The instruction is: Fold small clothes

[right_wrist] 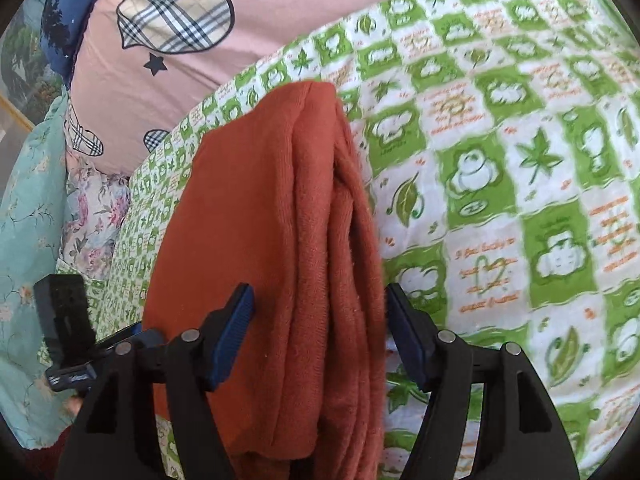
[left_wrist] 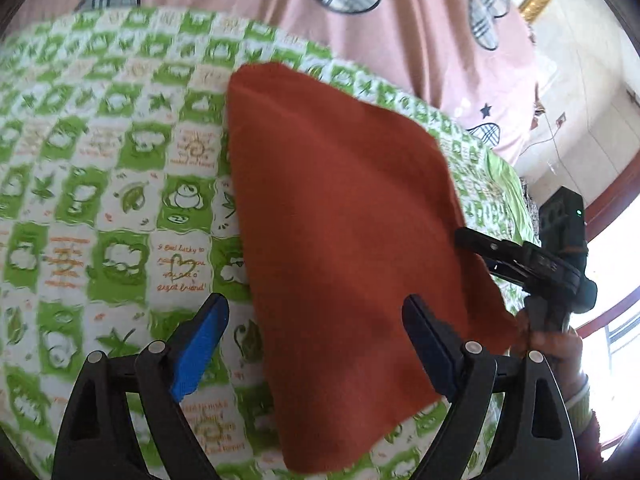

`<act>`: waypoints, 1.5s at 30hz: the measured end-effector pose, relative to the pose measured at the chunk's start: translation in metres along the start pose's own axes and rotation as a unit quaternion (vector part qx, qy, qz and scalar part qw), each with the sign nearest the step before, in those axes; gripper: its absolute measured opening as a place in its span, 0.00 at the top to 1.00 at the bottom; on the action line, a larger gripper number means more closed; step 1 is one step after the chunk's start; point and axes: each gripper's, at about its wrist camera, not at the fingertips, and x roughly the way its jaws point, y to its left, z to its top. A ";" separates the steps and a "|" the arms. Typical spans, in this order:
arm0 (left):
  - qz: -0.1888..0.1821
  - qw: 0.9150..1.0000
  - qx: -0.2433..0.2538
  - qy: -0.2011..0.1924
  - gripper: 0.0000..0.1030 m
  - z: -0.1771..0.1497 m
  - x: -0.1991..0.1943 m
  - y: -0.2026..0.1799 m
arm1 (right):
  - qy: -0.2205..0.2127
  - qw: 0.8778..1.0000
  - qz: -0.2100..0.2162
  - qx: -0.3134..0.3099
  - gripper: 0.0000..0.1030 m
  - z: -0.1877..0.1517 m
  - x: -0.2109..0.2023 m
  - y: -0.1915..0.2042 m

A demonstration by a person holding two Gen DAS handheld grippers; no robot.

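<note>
A rust-orange folded garment [left_wrist: 340,220] lies flat on a green-and-white patterned quilt [left_wrist: 100,200]. My left gripper [left_wrist: 316,340] is open just above the garment's near end, and its blue pads [left_wrist: 196,352] stand wide apart and touch nothing. My right gripper [left_wrist: 476,252] reaches in at the garment's right edge. In the right wrist view the garment [right_wrist: 248,220] shows its stacked folded layers along one side. My right gripper [right_wrist: 320,328] is open astride those layers, and the pads do not press on them. My left gripper [right_wrist: 100,356] shows at the lower left.
A pink duvet with plaid heart patches [left_wrist: 380,20] lies behind the quilt. Floral pillows [right_wrist: 28,220] sit at the left of the right wrist view. A person's hand and cuff [left_wrist: 560,356] hold the right gripper. A bright window [left_wrist: 616,280] is at the right.
</note>
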 end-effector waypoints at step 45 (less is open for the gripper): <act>0.096 0.983 -0.045 -0.147 0.54 -0.129 -0.225 0.124 | 0.004 0.996 0.032 -0.088 0.53 -0.087 0.076 0.189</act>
